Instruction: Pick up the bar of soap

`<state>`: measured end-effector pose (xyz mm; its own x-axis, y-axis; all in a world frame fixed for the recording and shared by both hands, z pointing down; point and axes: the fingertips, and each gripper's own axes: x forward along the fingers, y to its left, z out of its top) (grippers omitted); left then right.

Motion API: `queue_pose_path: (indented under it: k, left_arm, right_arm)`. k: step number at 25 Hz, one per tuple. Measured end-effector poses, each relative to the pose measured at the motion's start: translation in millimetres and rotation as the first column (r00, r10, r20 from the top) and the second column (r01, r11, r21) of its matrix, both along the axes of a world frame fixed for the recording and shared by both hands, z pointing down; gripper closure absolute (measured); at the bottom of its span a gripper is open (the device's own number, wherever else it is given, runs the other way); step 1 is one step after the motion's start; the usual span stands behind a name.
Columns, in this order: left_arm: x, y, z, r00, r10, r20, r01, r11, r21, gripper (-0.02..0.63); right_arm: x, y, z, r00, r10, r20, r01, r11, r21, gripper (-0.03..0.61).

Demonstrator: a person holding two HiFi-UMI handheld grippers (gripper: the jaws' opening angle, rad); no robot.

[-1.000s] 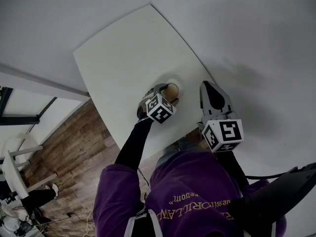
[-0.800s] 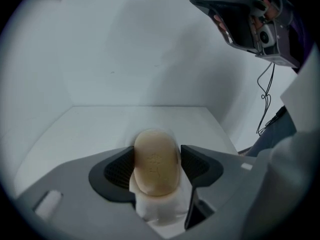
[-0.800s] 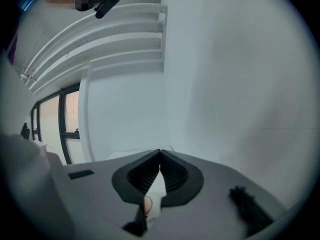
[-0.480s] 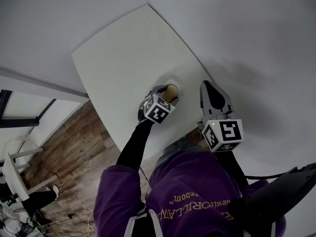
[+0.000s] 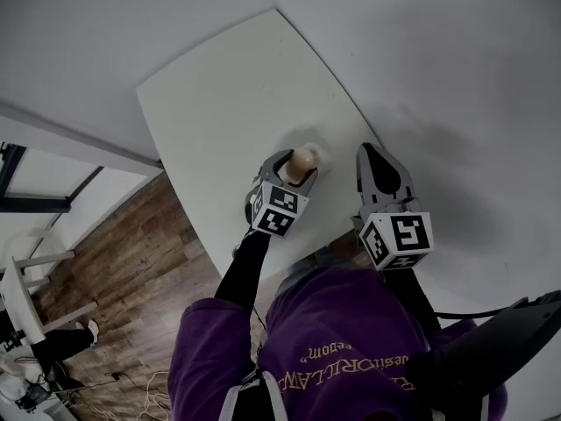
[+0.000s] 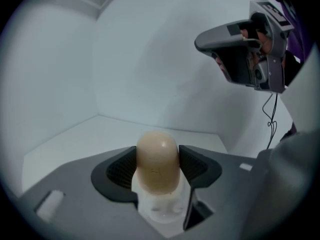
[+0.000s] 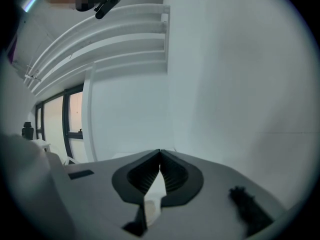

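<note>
The bar of soap (image 5: 302,158) is a tan, rounded oval. It stands on end between the jaws of my left gripper (image 5: 294,167), whose black pads press on both its sides. In the left gripper view the soap (image 6: 157,156) fills the gap of the left gripper (image 6: 158,171), with a white soap dish (image 6: 164,209) just below it. The dish's rim (image 5: 317,153) shows beside the soap on the white table (image 5: 228,103). My right gripper (image 5: 370,158) hovers to the right, jaw tips together and nothing between them; the right gripper (image 7: 159,160) faces a white wall.
The table's near edge runs diagonally under both grippers, with wooden floor (image 5: 114,253) below to the left. White walls meet behind the table. The person's purple sleeves and torso (image 5: 333,340) fill the lower part of the head view.
The left gripper's jaws have closed onto the soap. Its marker cube has tipped down and to the left, and the soap now stands a little above the dish. The right gripper has not moved.
</note>
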<state>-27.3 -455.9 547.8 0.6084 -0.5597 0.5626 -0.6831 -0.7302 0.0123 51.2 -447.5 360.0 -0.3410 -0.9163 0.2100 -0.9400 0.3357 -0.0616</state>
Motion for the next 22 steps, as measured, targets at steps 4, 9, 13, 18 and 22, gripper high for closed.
queue_pose_path:
  k: [4, 9, 13, 18, 22]
  left_arm:
    - [-20, -2, -43, 0.989, -0.132, -0.071, 0.140, 0.983, 0.118, 0.339]
    - [-52, 0, -109, 0.939, -0.287, -0.188, 0.328, 0.910, 0.253, 0.339]
    - [-79, 9, -158, 0.891, -0.367, -0.266, 0.444, 0.824, 0.352, 0.339]
    - [-98, 28, -215, 0.848, -0.407, -0.339, 0.526, 0.723, 0.447, 0.339]
    - [-103, 43, -244, 0.844, -0.408, -0.349, 0.536, 0.683, 0.497, 0.339]
  right_arm:
    - [-9, 0, -3, 0.999, -0.035, 0.006, 0.035, 0.999, 0.016, 0.569]
    - [-24, 0, -14, 0.996, -0.085, -0.001, 0.085, 0.995, 0.052, 0.571]
    - [-35, 3, -31, 0.993, -0.117, -0.002, 0.117, 0.988, 0.099, 0.571]
    - [-43, 11, -63, 0.991, -0.133, -0.003, 0.131, 0.971, 0.201, 0.571]
    - [-48, 17, -74, 0.988, -0.157, 0.014, 0.150, 0.962, 0.231, 0.571]
